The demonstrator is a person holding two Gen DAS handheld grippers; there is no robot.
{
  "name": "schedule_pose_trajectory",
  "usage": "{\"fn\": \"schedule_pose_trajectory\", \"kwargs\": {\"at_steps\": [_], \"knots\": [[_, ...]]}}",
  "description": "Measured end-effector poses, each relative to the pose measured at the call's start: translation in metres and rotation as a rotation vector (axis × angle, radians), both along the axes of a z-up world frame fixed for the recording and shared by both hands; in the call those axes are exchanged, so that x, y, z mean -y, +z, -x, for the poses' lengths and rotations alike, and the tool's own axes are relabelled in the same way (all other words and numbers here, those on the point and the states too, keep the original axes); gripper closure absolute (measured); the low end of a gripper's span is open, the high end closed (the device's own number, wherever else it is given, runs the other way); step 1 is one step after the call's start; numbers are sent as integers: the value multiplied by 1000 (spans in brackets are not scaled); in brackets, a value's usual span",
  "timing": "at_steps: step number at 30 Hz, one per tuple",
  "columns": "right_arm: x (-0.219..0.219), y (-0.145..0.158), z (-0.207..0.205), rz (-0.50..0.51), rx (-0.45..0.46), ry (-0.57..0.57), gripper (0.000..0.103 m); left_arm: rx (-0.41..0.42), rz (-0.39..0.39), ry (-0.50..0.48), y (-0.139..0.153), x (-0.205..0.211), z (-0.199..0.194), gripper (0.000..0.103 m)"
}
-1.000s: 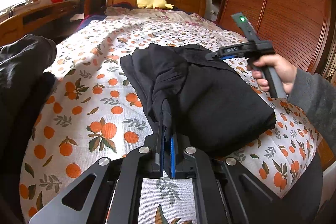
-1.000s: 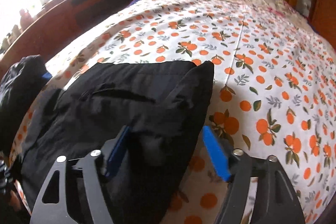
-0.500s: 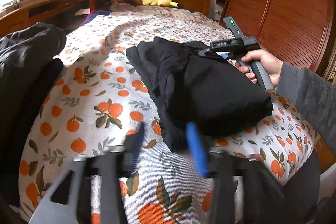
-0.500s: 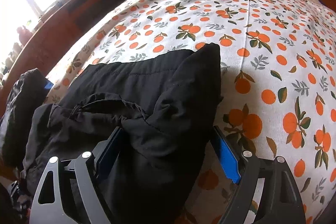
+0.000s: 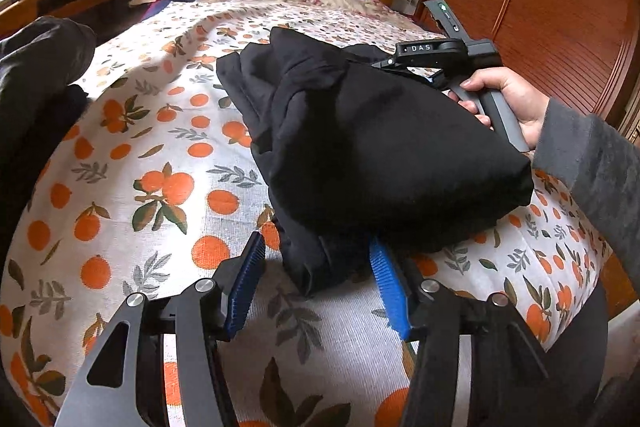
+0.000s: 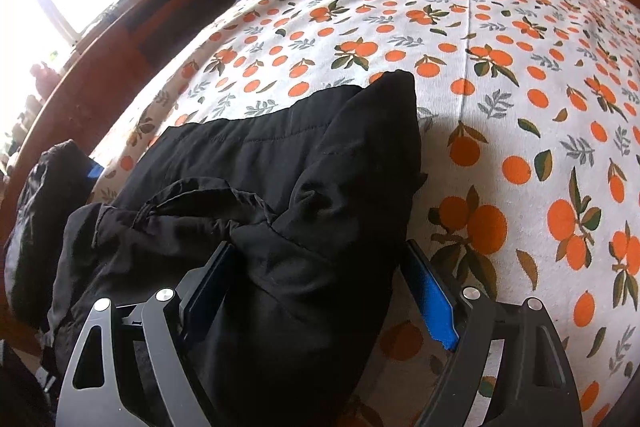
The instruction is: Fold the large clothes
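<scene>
Your left gripper point(image 5: 316, 287) let go — jaws now wide, cuff at 12 o'clock free; right gripper point(image 6: 320, 303) gaped astride black jacket point(image 5: 360, 147) — fold nearly finished.

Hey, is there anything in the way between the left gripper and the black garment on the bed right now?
Nothing visible. The left gripper is open, and a bunched end of the black garment already lies between its blue fingers, with only the orange-print bedspread beneath.
</scene>
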State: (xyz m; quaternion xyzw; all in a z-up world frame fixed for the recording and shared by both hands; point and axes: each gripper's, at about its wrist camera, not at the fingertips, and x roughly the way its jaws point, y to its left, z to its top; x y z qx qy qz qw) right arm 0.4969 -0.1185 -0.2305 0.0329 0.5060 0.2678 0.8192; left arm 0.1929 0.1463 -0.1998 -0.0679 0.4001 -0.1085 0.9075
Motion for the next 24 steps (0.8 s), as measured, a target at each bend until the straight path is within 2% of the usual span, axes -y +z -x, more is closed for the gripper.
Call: {"fn": "schedule_pose_trajectory", "kwargs": {"at_steps": [3,4,6,7,8,9,11,18,20,24], "knots": [[1,0,0,-35,-24,8,36,-9,11,-10,-4,1,-2,56],[1,1,1,-40,-24,15,39,-12,18,-17,-5,1,-3,62],[0,5,3,-39,-13,26,51,-16,31,-28,-7,1,-4,74],[-1,7,4,-37,-6,27,55,-17,38,-31,-7,1,-4,84],[0,9,6,-37,3,26,63,-15,39,-27,-7,0,-4,89],[0,12,8,-40,11,23,72,-11,50,-25,-6,-1,-4,91],[3,20,14,-52,38,16,77,13,61,-14,-1,-4,-2,95],[-3,60,50,-99,171,18,82,132,14,72,37,-20,12,98],[-10,81,64,-122,221,22,83,178,11,98,54,-30,19,98],[-28,116,76,-161,267,38,83,243,3,138,83,-55,36,98]]}}
